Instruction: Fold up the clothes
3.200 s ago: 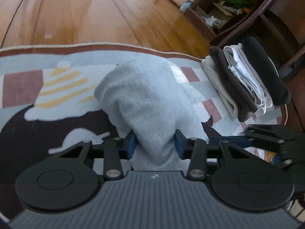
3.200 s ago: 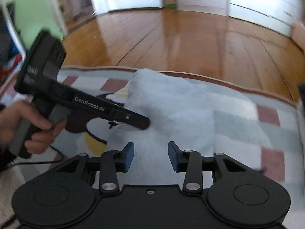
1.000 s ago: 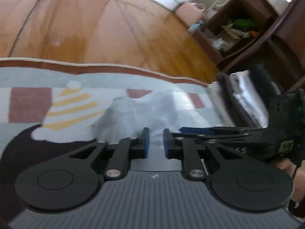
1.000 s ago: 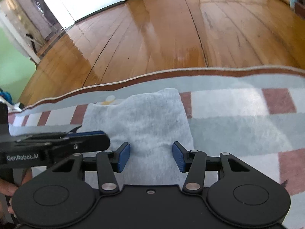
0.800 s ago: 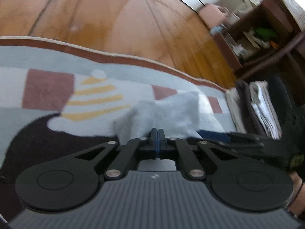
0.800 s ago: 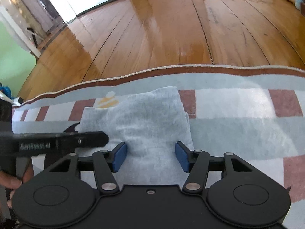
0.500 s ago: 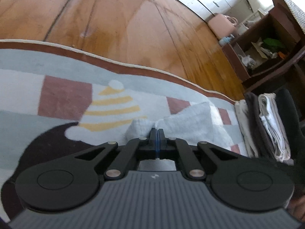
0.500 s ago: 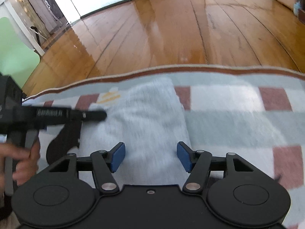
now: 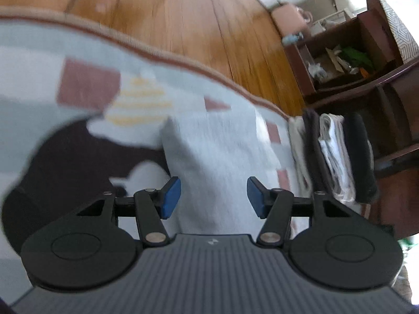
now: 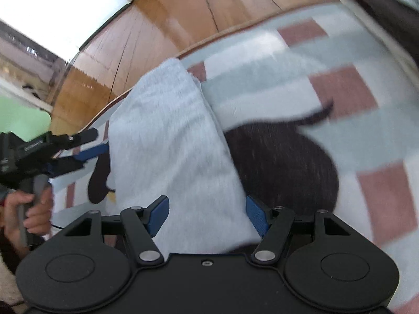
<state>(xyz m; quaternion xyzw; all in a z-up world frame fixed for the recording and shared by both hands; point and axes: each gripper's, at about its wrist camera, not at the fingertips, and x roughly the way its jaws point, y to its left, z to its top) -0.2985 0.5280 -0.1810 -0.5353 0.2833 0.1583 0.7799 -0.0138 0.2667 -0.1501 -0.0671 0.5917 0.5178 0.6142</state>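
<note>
A light grey cloth (image 9: pixel 217 151) lies folded into a long strip on the patterned rug (image 9: pixel 31 60). My left gripper (image 9: pixel 214 198) hovers over its near end. Its jaws are opening, and the blue pads stand apart on either side of the cloth without pressing it. In the right wrist view the same cloth (image 10: pixel 167 141) runs away from my right gripper (image 10: pixel 207 217), which is open astride its other end. The left gripper (image 10: pixel 102 141) shows there at the cloth's left edge, held by a hand (image 10: pixel 31 209).
A stack of folded clothes (image 9: pixel 337 157) in beige, brown, white and black lies at the rug's right edge. Behind it stands a dark wooden shelf unit (image 9: pixel 348 60) with clutter. Wooden floor (image 9: pixel 183 13) lies beyond the rug (image 10: pixel 340 91).
The left gripper, shut on a bunched edge of the cloth half a second ago, has opened, and the cloth now lies flat. The right gripper has swung sideways and rolled, its jaws a little wider.
</note>
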